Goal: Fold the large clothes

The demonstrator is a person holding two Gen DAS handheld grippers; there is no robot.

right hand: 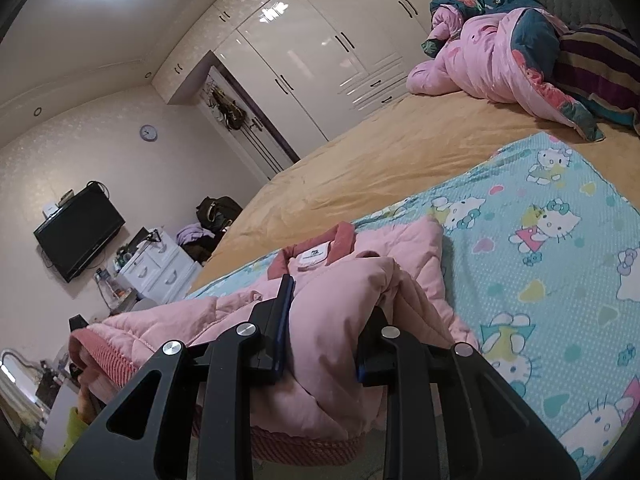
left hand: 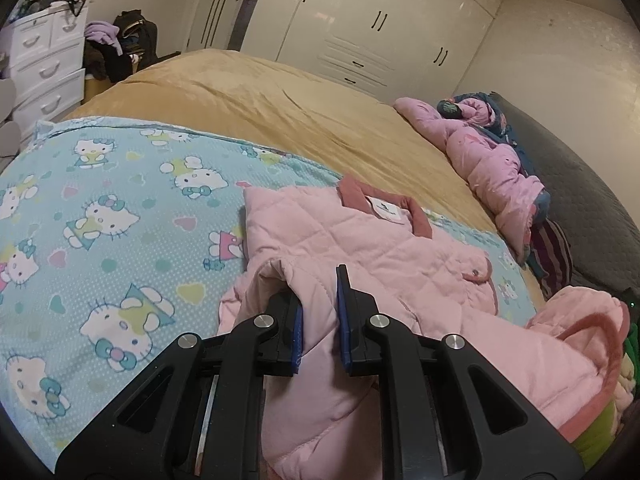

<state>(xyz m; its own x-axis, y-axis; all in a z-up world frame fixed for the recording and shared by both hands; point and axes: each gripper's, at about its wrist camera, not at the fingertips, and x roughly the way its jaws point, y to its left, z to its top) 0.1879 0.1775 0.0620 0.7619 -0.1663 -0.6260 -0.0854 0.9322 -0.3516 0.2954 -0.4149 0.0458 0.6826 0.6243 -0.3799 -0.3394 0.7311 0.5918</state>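
A pink quilted jacket [left hand: 360, 248] with a darker pink collar [left hand: 404, 208] lies on a light blue cartoon-cat blanket [left hand: 100, 216] on the bed. My left gripper [left hand: 318, 296] is shut on a fold of the jacket's lower part and holds it lifted off the blanket. In the right wrist view the same jacket [right hand: 332, 308] bunches between the fingers of my right gripper [right hand: 332, 304], which is shut on a thick wad of fabric. The ribbed dark pink hem [right hand: 304, 444] hangs under the right gripper. The collar [right hand: 316, 254] lies flat farther back.
A tan bedspread [left hand: 280, 108] covers the far bed. A crumpled pink quilt [left hand: 492, 160] and striped cloth [left hand: 554, 252] lie near the grey headboard [left hand: 592, 200]. White wardrobes [left hand: 380, 20], white drawers [left hand: 44, 68] and a wall-mounted TV [right hand: 80, 232] stand around the bed.
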